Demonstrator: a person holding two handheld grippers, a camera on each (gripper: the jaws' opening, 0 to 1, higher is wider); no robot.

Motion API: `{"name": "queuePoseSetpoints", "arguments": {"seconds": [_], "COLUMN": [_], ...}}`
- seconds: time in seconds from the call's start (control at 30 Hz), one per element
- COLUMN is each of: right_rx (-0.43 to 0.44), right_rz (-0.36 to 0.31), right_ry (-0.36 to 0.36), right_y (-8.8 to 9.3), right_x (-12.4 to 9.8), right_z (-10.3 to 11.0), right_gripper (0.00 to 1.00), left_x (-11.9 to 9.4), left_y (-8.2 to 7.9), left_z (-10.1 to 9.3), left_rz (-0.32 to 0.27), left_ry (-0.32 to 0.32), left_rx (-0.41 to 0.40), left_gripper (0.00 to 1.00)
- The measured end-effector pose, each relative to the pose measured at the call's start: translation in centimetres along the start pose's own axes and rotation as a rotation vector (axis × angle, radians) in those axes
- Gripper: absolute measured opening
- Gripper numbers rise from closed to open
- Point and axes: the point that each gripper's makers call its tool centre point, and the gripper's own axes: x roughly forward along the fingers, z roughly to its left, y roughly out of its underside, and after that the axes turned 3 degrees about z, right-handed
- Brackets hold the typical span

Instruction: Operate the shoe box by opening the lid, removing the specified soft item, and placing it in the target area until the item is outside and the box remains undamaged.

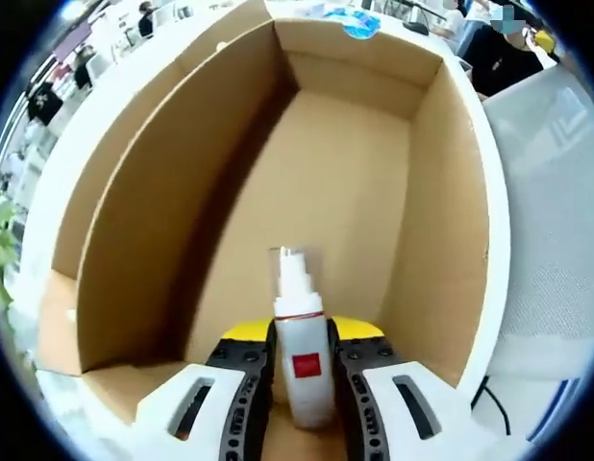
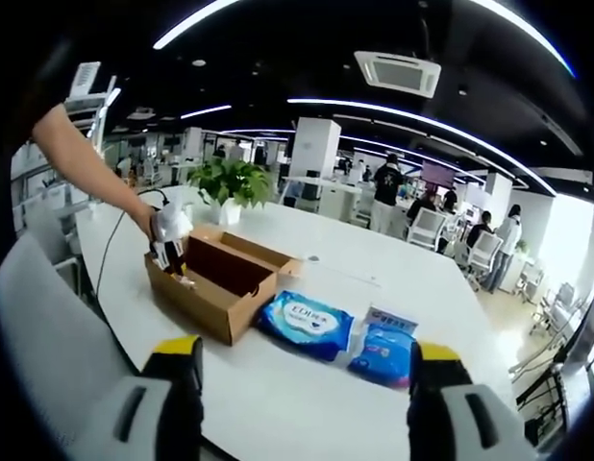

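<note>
My left gripper (image 1: 302, 370) is down inside the open cardboard shoe box (image 1: 162, 240), its two jaws closed against the sides of a small white spray bottle (image 1: 303, 360) that stands upright between them. The bottle has a red square label on its body and a clear cap over its nozzle; its base sits low between the jaws, close to the box floor, though I cannot tell whether it touches the cardboard. In the right gripper view the same box (image 2: 215, 279) sits on the white table (image 2: 307, 384), with my left gripper (image 2: 169, 252) reaching into its near end under my forearm (image 2: 90, 168); the bottle there is too small and too covered to make out. My right gripper (image 2: 307, 408) is held up and well back from the box, its jaws spread wide with nothing between them. Just beside the box lies a blue wet-wipes pack (image 2: 305, 325), and next to that a smaller blue pack (image 2: 385, 346) with a white card or label at its top; the print on both is too blurred to read. A potted green plant (image 2: 232, 184) stands behind the box. The box's lid is hard to tell apart from its walls.
</note>
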Motion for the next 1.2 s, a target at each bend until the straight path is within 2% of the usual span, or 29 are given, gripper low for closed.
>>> {"name": "queuePoseSetpoints", "arguments": {"seconds": [0.37, 0.43, 0.6, 0.93, 1.0, 1.2], "right_rx": [0.027, 0.039, 0.054, 0.133, 0.148, 0.16], "right_rz": [0.008, 0.009, 0.017, 0.054, 0.057, 0.064], "right_ry": [-0.02, -0.026, -0.043, -0.118, -0.131, -0.156], "right_y": [0.2, 0.2, 0.3, 0.6, 0.5, 0.1], "right_x": [0.1, 0.1, 0.1, -0.2, -0.2, -0.1], "right_z": [0.2, 0.2, 0.4, 1.4, 1.5, 1.9], "right_gripper": [0.88, 0.88, 0.87, 0.83, 0.82, 0.8], "left_x": [0.3, 0.2, -0.2, -3.8, -4.7, -6.1], "left_y": [0.2, 0.1, -0.1, -1.9, -2.4, -3.6], "left_z": [0.2, 0.6, 0.9, 0.9, 0.7, -0.3], "left_rz": [0.006, 0.002, -0.012, -0.11, -0.137, -0.171], "left_ry": [-0.014, -0.044, -0.064, -0.11, -0.118, -0.125], "left_rx": [-0.05, -0.074, -0.088, -0.061, -0.059, -0.004], "left_gripper": [0.21, 0.2, 0.2, 0.19, 0.19, 0.19]}}
